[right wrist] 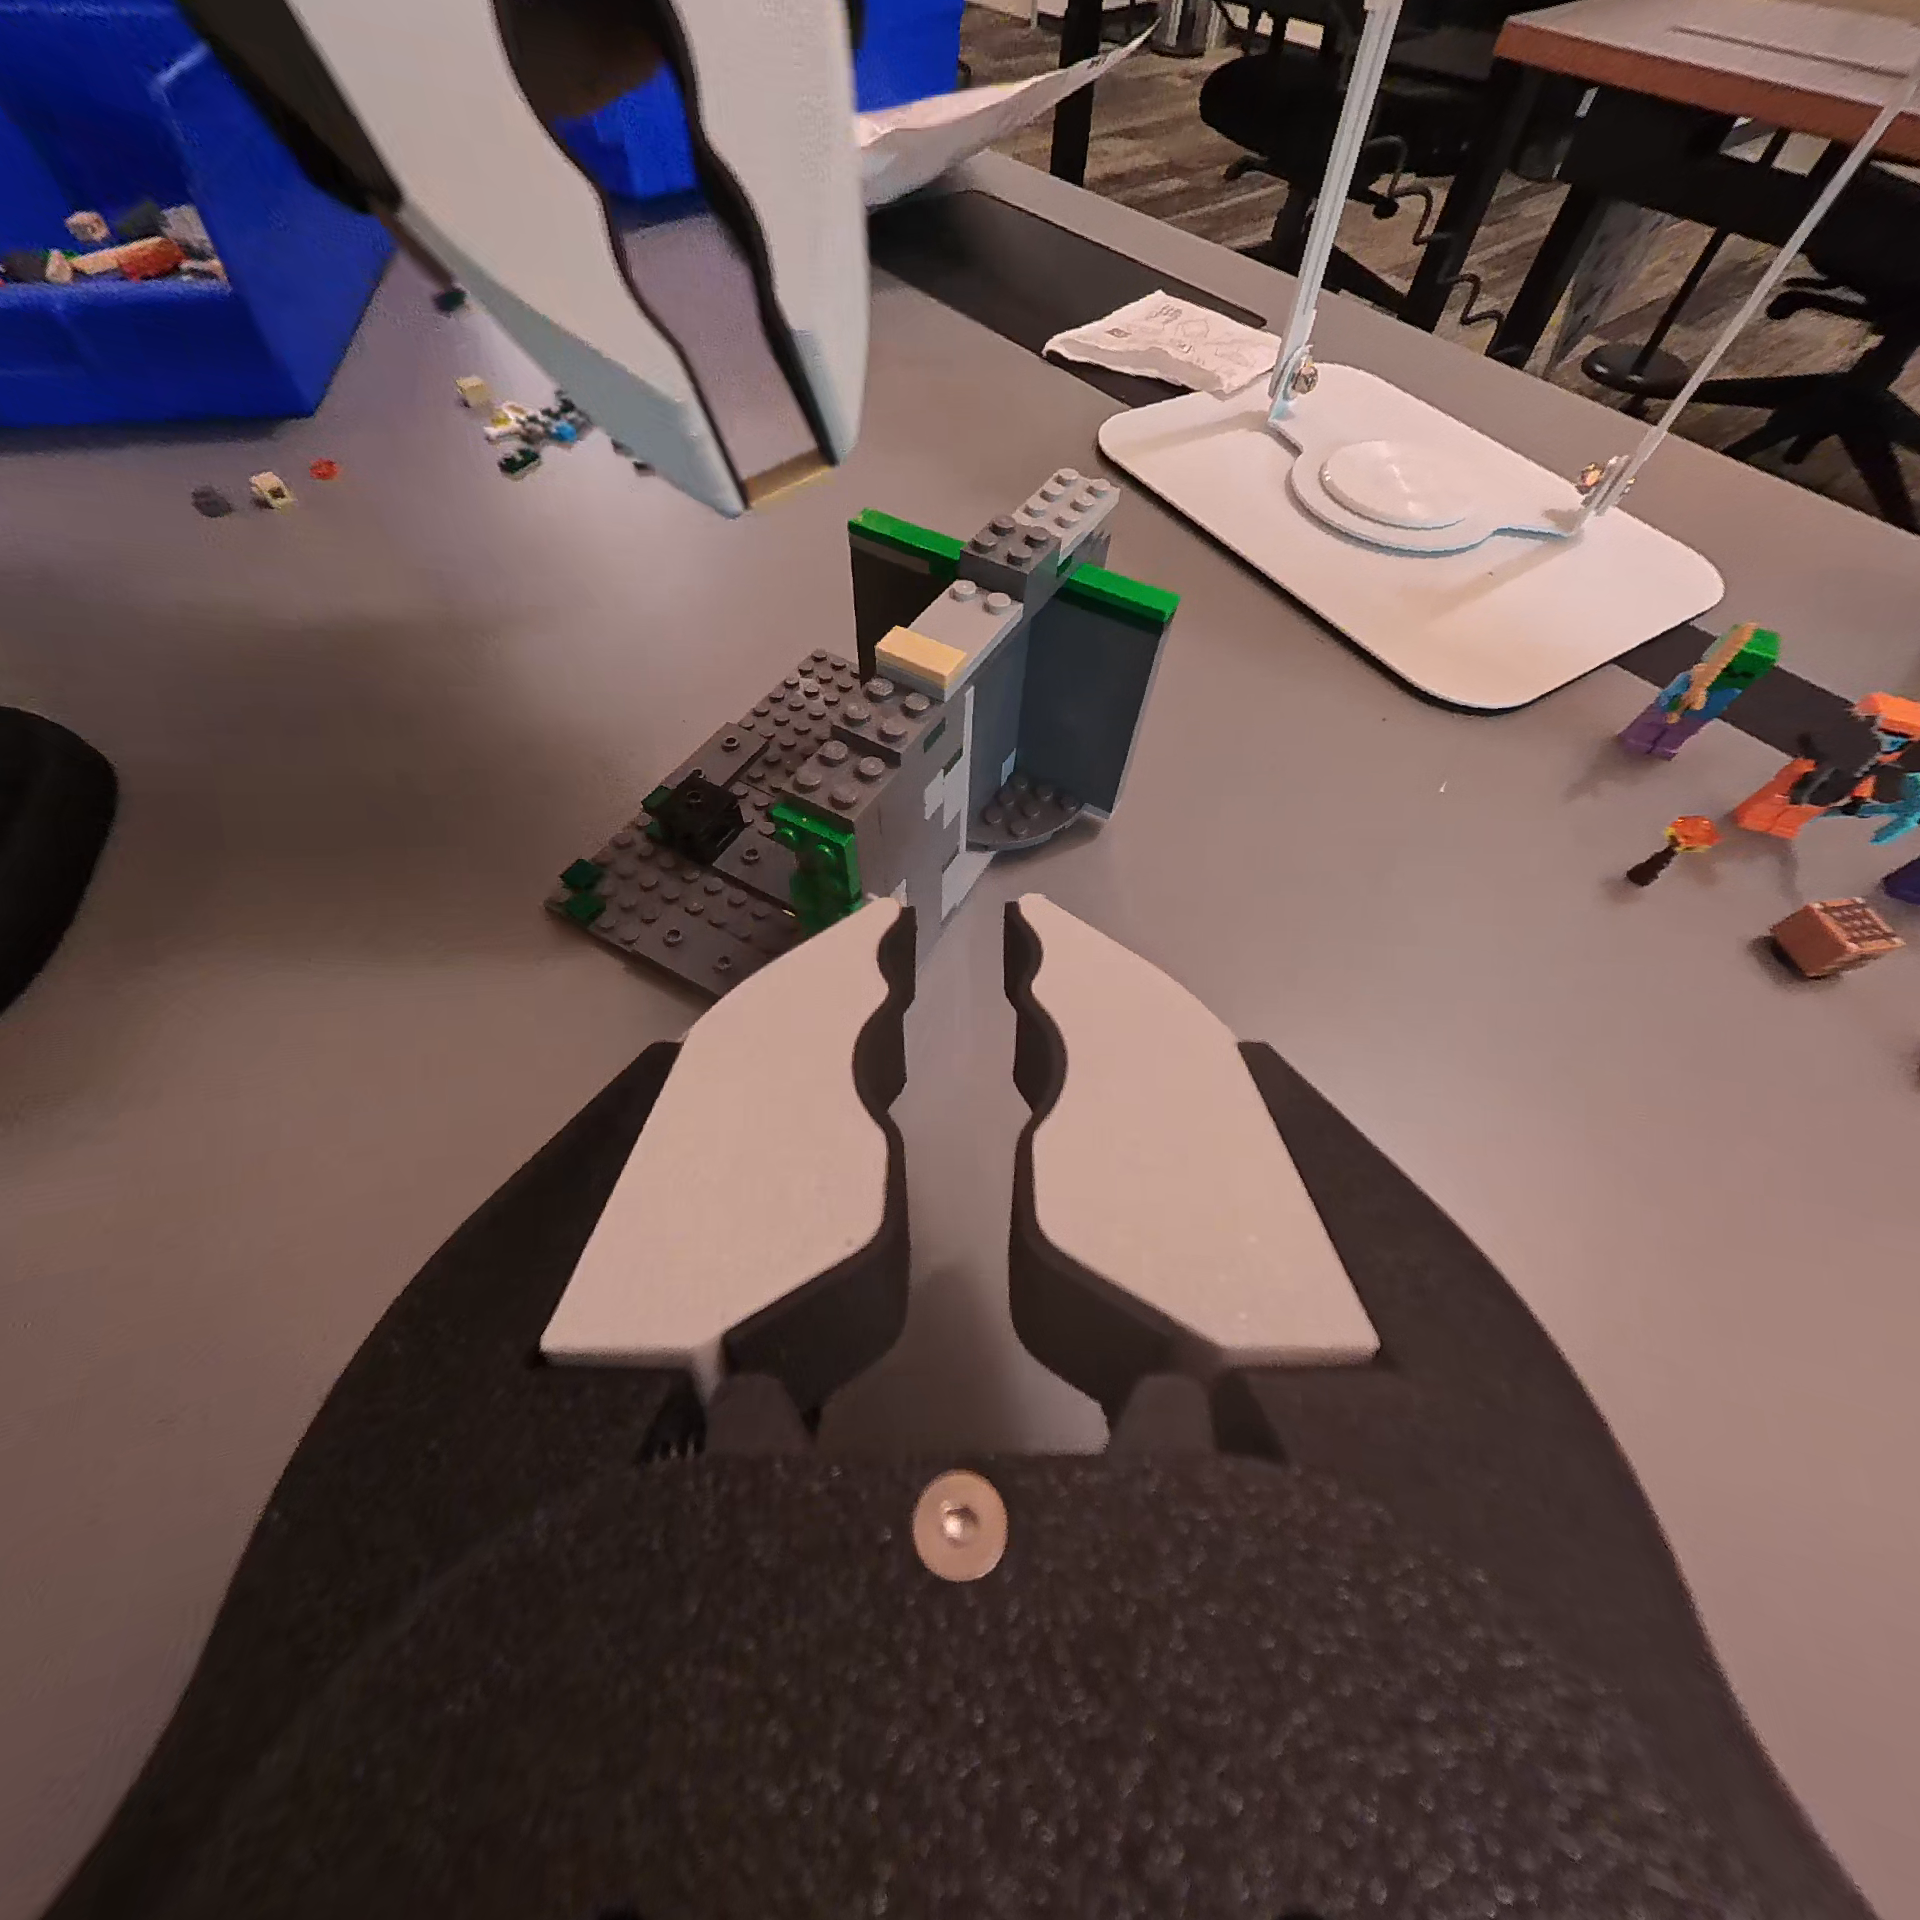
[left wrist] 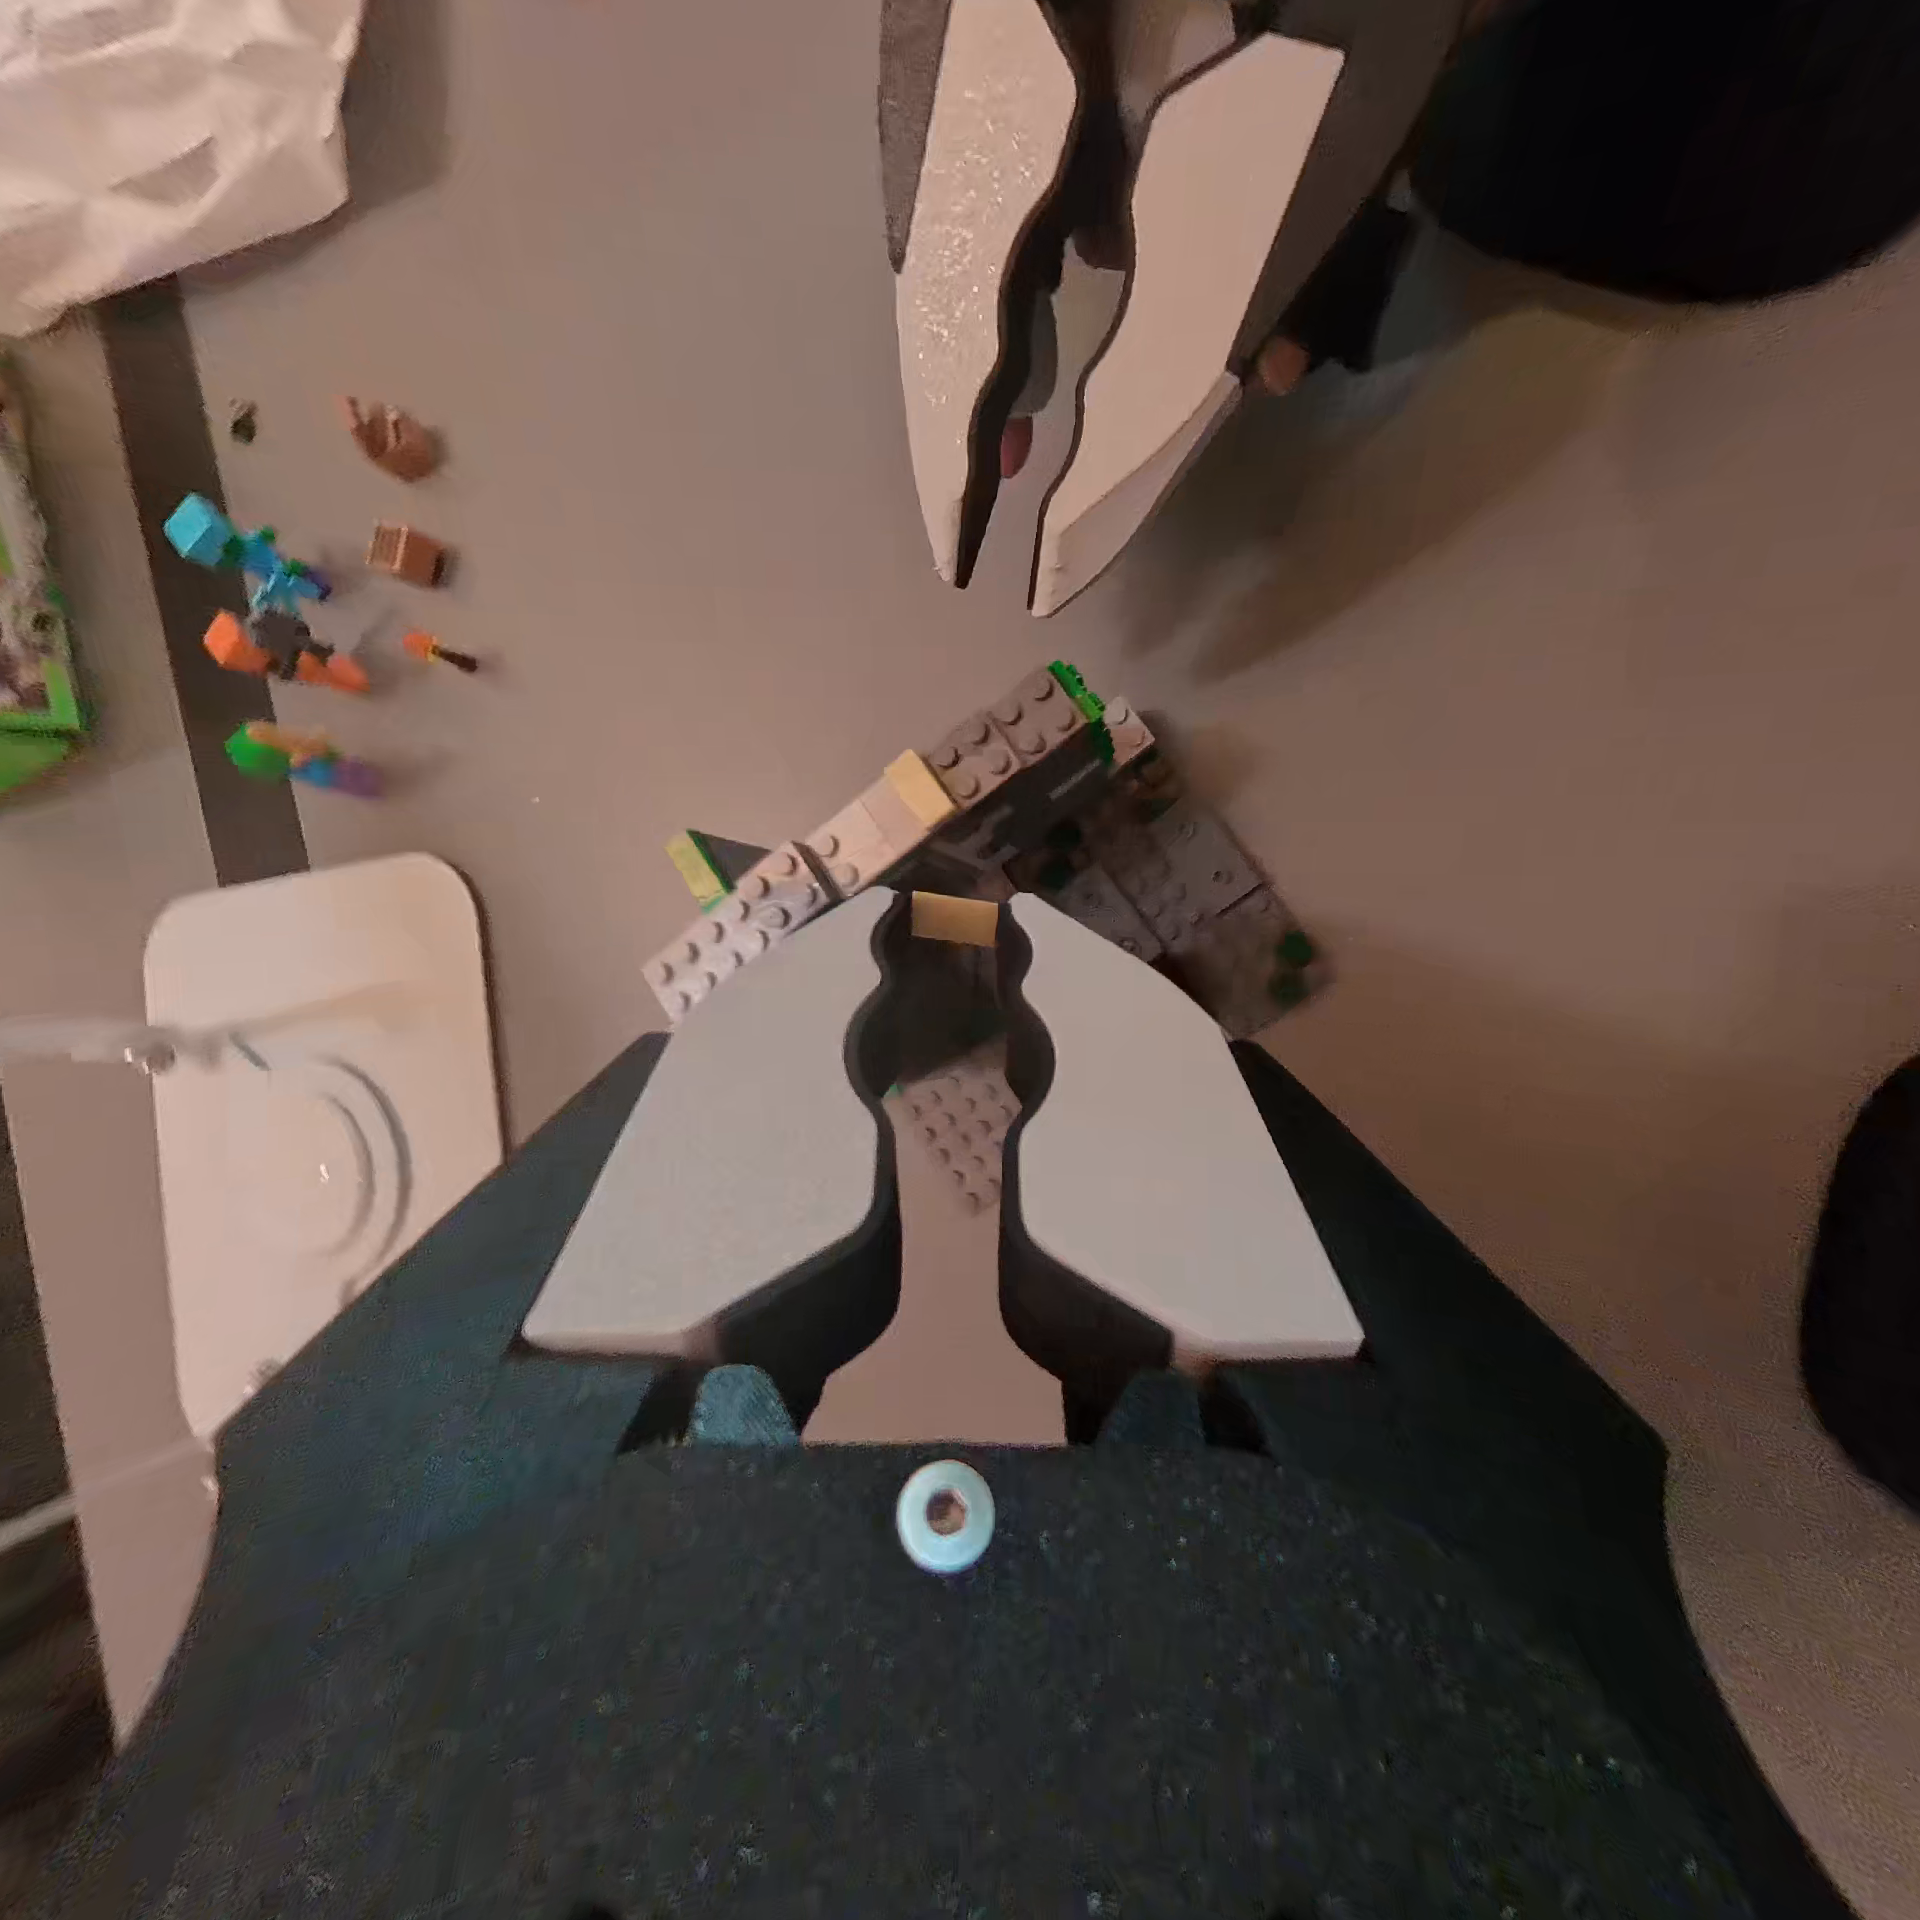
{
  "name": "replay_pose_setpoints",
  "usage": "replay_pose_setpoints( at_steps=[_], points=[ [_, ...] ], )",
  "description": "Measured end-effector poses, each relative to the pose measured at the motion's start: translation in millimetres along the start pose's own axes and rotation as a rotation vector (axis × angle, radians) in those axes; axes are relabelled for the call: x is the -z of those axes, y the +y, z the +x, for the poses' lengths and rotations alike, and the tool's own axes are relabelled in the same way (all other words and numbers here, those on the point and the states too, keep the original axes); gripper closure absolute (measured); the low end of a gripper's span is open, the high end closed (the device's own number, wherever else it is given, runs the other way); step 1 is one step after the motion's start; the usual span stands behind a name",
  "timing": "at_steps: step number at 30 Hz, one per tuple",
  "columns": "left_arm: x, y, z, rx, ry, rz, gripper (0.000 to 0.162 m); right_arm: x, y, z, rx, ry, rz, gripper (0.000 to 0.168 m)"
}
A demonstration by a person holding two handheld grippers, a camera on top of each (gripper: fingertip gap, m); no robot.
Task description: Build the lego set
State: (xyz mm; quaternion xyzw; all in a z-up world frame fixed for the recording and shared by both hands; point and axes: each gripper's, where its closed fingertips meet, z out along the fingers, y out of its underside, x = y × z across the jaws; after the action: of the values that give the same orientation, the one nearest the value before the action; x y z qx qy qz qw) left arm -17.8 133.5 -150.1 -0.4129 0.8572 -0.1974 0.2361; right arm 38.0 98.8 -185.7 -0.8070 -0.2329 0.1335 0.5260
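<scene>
The grey lego build (left wrist: 1029, 769) with green trim stands on the grey table; it also shows in the right wrist view (right wrist: 914, 748). A tan tile (right wrist: 920, 657) sits on its top step. My left gripper (left wrist: 951, 902) is shut on a second small tan tile (left wrist: 953, 921) and holds it just above the build's top; it hangs at the upper left of the right wrist view (right wrist: 784, 494). My right gripper (right wrist: 961, 920) is open by a narrow gap and empty, low beside the build's wall. It shows across the build in the left wrist view (left wrist: 1000, 590).
A white stand base (right wrist: 1403, 540) lies right of the build. Minifigures (right wrist: 1714, 686) and a brown block (right wrist: 1834, 935) are at the far right. A blue bin (right wrist: 156, 343) and loose pieces (right wrist: 520, 426) lie at the back left. Crumpled white paper (left wrist: 156, 135) lies farther off. Left tips to right tips: about 8 centimeters. The brown block (right wrist: 1834, 935) lies around 25 centimeters away from my right fingertips. Seen from the left wrist view (left wrist: 399, 545) as well.
</scene>
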Motion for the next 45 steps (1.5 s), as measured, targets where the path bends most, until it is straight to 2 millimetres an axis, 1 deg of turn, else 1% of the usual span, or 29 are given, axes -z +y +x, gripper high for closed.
replay_pose_setpoints(
  at_steps=[6,14,20,24,28,34,41,45],
  points=[
    [-5.8,-8.2,-17.9,-0.171,0.152,-0.003,0.147,-2.5,4.3,4.0,-0.001,0.008,-0.009,0.153],
    [-19.2,-4.9,-19.3,-0.368,0.322,-0.082,0.147,-8.4,12.8,5.4,-0.013,0.001,-0.037,0.153],
    [-26.3,2.7,-20.7,-0.452,0.408,-0.142,0.147,-9.6,14.9,4.4,-0.024,-0.012,-0.042,0.153],
    [-29.4,4.7,-20.8,-0.492,0.434,-0.157,0.147,-9.8,15.0,3.6,-0.034,-0.023,-0.041,0.153],
    [-28.2,6.5,-21.2,-0.521,0.456,-0.174,0.147,-9.8,15.2,3.4,-0.043,-0.031,-0.039,0.153],
    [-29.3,5.6,-24.7,-0.552,0.448,-0.179,0.144,-11.0,17.6,2.5,-0.049,-0.039,-0.049,0.152],
    [-27.5,6.0,-27.1,-0.554,0.436,-0.187,0.145,-10.5,16.8,2.5,-0.048,-0.037,-0.045,0.153],
    [-22.1,4.7,-29.9,-0.533,0.413,-0.174,0.146,-9.8,16.6,2.5,-0.064,-0.038,-0.048,0.153]
  ],
)
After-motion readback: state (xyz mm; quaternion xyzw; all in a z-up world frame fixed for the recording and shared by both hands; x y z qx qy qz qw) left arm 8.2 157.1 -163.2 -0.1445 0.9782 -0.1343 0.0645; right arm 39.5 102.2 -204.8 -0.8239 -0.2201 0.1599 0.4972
